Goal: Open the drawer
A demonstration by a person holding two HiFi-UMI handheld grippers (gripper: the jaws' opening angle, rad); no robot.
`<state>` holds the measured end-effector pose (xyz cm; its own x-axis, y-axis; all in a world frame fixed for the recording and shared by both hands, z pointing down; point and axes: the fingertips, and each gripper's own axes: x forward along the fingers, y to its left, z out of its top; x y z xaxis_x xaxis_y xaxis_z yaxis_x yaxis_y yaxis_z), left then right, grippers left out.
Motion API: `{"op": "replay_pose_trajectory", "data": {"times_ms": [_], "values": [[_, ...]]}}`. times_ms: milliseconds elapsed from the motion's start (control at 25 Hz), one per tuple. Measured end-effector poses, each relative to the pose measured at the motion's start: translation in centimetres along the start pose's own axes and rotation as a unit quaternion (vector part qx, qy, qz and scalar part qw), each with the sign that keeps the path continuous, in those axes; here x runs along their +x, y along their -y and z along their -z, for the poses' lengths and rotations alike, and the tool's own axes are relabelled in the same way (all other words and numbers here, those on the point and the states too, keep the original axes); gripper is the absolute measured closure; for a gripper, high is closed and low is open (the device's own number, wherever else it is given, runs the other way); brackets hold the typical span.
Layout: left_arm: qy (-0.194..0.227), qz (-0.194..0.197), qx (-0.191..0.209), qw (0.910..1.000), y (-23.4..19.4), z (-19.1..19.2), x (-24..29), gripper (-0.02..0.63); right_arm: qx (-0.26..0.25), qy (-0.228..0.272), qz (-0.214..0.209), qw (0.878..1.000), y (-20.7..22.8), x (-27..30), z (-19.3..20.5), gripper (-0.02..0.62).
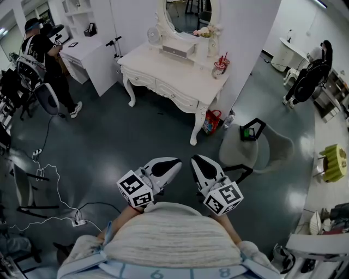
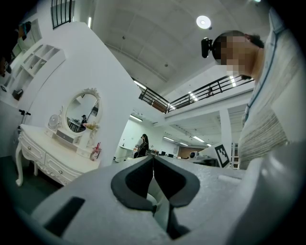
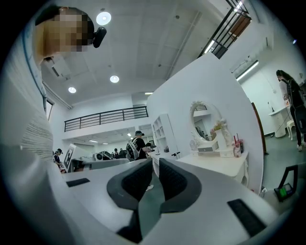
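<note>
Ahead of both tools, well apart across the dark grey floor (image 1: pixel 136 136), stands the white carved wooden dressing table (image 1: pixel 185 71). Its shut white front drawer (image 1: pixel 177 99) faces us, and the table front slants so its right end is nearer. Our left gripper (image 1: pixel 175 162) is pressed together and empty. Our right gripper (image 1: pixel 195 160) is barely ajar and empty. Neither hand looks nearer, so we judge an approach comes first.

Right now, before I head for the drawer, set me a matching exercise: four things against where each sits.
1 oval mirror
2 red bag
3 pink cup
4 grey chair

A floor, beside a dressing table leg
B tabletop, right end
C tabletop, at the back
D right of the table, black stand on its seat

Pairs: 1-C, 2-A, 3-B, 4-D
</note>
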<state>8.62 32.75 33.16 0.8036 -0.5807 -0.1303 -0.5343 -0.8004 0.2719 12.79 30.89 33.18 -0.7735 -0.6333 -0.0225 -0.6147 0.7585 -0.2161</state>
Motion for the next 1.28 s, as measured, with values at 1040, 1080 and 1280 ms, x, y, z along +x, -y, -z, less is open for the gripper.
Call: {"op": "replay_pose_trajectory", "data": {"times_ms": [1040, 1080, 1280], "values": [[0.029, 0.014, -0.004, 0.9995, -21.2, -6.4, 6.9, 0.592, -0.008, 0.0, 0.017, 1.0, 11.6, 18.1, -3.0, 0.583], [0.029, 0.014, -0.006, 0.9995, -22.5, -6.8, 7.2, 0.592, -0.009, 0.0, 0.018, 1.0, 12.1, 19.2, -3.2, 0.583], [0.028, 0.024, -0.005, 0.9993, -27.9, -8.4, 8.0, 0.592, -0.006, 0.0, 0.029, 1.0, 14.7, 24.3, -3.4, 0.583]]}}
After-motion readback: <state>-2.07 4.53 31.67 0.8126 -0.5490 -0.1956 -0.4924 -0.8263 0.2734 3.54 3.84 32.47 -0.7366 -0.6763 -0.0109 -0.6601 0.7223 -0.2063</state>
